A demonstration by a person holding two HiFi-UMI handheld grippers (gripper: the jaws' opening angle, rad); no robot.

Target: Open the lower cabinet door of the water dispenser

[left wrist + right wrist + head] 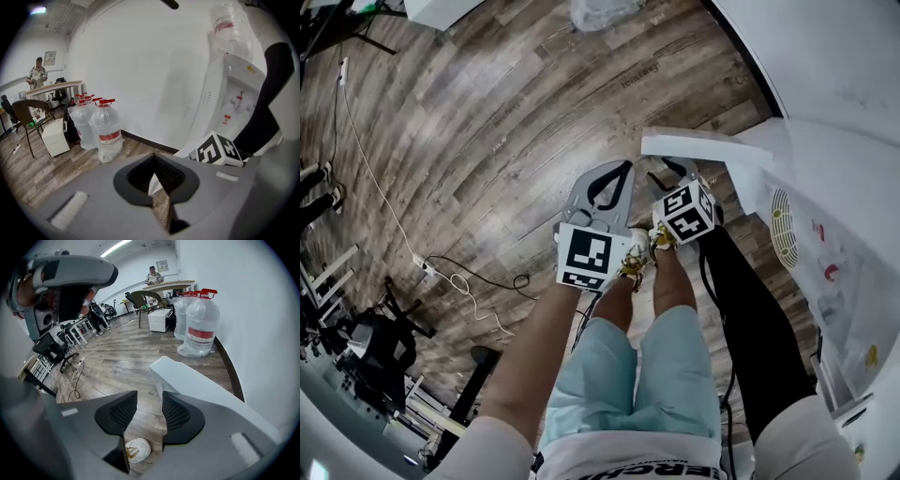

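My left gripper [623, 169], smooth grey plastic with ribbed black pads, is clenched on nothing. My right gripper [149, 411] is released, jaws apart. It is just beside the flat white cabinet door [197, 380], which stands swung out from the glossy white water dispenser [816, 202] over the grainy wood-plank floor [487, 141]. The right jaw cuts off the door's near end, and I cannot see the cabinet's inside.

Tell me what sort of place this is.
Likely an office or workroom: a water dispenser, spare water jugs on the wood floor, and a desk with chairs beyond.
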